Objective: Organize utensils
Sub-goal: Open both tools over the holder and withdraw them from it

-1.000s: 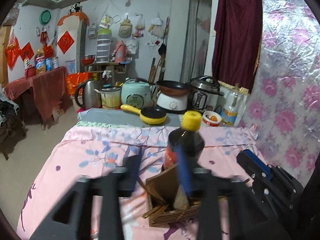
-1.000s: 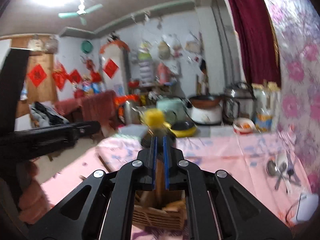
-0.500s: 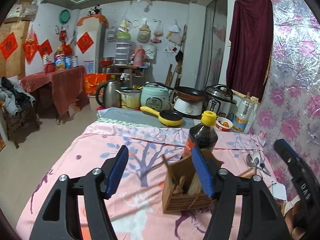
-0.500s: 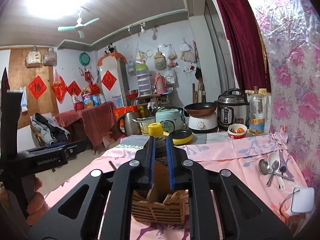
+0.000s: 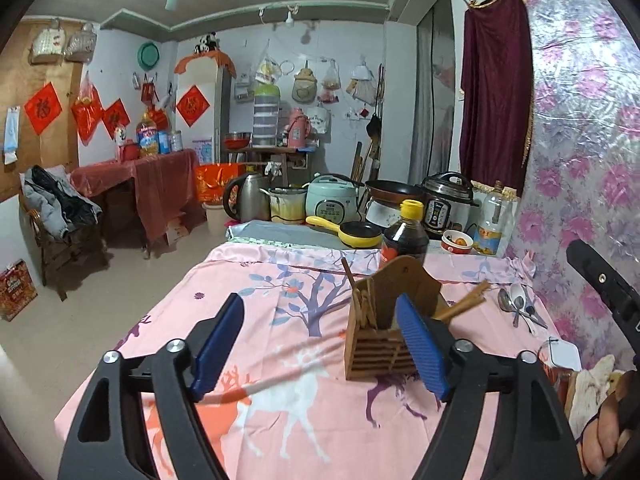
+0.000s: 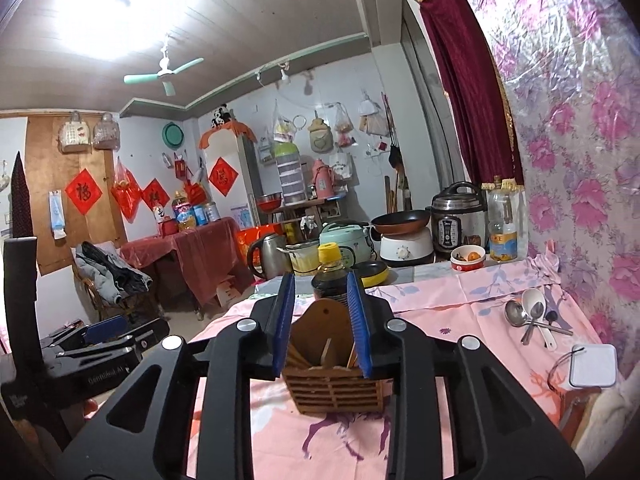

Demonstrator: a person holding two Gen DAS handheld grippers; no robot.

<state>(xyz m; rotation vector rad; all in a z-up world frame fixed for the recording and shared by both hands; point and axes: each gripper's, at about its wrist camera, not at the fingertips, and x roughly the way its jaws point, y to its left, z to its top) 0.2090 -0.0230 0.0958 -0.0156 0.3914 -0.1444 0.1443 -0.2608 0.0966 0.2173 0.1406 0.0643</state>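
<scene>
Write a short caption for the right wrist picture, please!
Open right gripper lined up on the wooden utensil holder, spoons waiting on the pink tablecloth.

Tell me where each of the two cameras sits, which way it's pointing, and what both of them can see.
Left wrist: rides the left gripper, looking along its wide-open blue fingers over the pink tablecloth toward the kitchen wall; the wooden utensil holder sits ahead and to the right; the right gripper and a hand show at the right edge.
Right wrist: rides the right gripper, facing the same way, fingers open either side of the holder; the left gripper shows at left.
Shared: holder, dark sauce bottle, spoons, cookers.
</scene>
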